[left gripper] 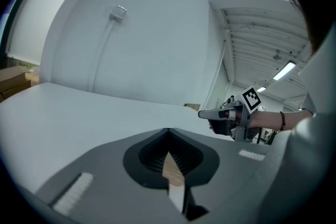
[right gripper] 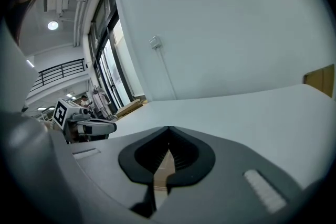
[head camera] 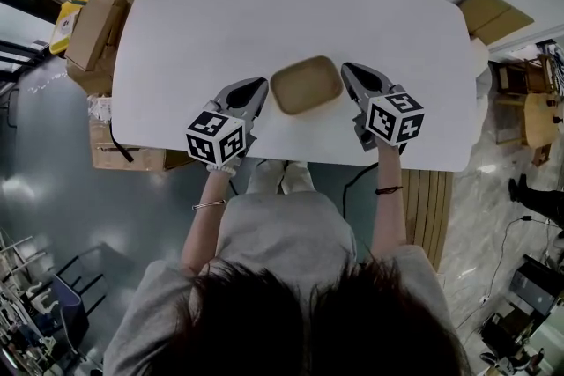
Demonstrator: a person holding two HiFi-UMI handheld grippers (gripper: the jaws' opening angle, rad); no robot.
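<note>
Tan tray (head camera: 306, 84) sat at frame centre on the white table (head camera: 264, 4), near its lower edge. Left gripper (head camera: 258, 85) lay just beside the tray's left rim, right gripper (head camera: 346, 68) just beside its right rim. Both pairs of jaws were closed tip to tip, nothing clamped; a tan sliver showed through each slit. Cardboard boxes (head camera: 92, 31) at upper left.

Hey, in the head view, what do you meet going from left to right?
cardboard boxes → left claw → tan tray → right claw → flat cardboard
</note>
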